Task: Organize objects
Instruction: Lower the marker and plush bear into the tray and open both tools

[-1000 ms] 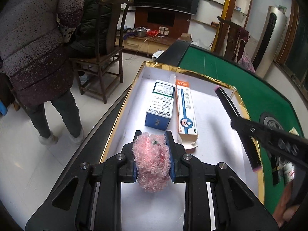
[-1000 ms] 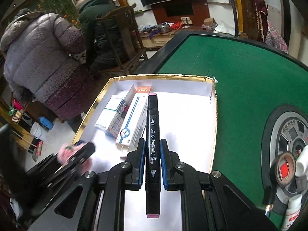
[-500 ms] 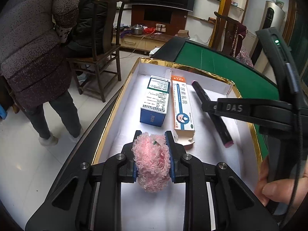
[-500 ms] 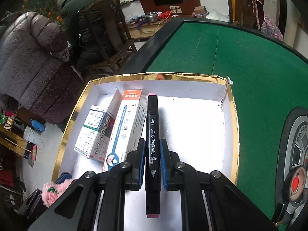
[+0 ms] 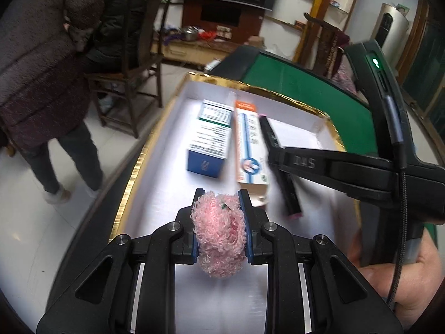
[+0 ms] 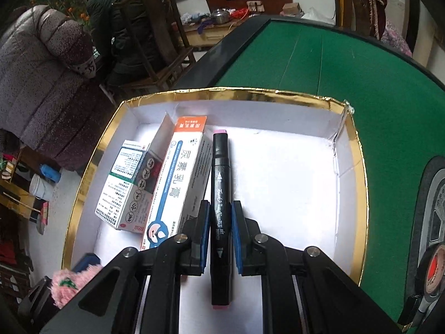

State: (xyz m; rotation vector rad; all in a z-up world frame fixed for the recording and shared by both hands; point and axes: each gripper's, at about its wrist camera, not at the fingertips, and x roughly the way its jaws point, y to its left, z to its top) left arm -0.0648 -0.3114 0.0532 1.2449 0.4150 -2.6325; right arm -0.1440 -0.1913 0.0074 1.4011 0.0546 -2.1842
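1. Nearest the left wrist camera, a fluffy pink yarn ball (image 5: 219,239) is clamped between the blue pads of the left gripper (image 5: 218,222); the jaws are closed in only as far as the ball's width, and the fibres are squeezed flat at both sides. The ball is held over the near part of the white tray floor.
2. A slip is judged possible here: the yarn is soft and compressible, so the hold could be lost if the grip is eased before the ball is lowered.
3. In the right wrist view, a black art marker (image 6: 220,208) is seen between the pads of the right gripper (image 6: 220,217). A narrow gap shows on each side of the barrel, so the jaws are judged slightly apart and the marker released or nearly so.
4. The marker lies lengthwise just beside the orange-and-white ointment box (image 6: 178,178), with the smaller medicine box (image 6: 125,186) beyond that box on its far side.
5. If the right gripper is withdrawn carelessly, the marker could be dragged or rolled.
6. Farther out, the gold-rimmed tray (image 6: 358,161) sits on the green felt table (image 6: 347,64).
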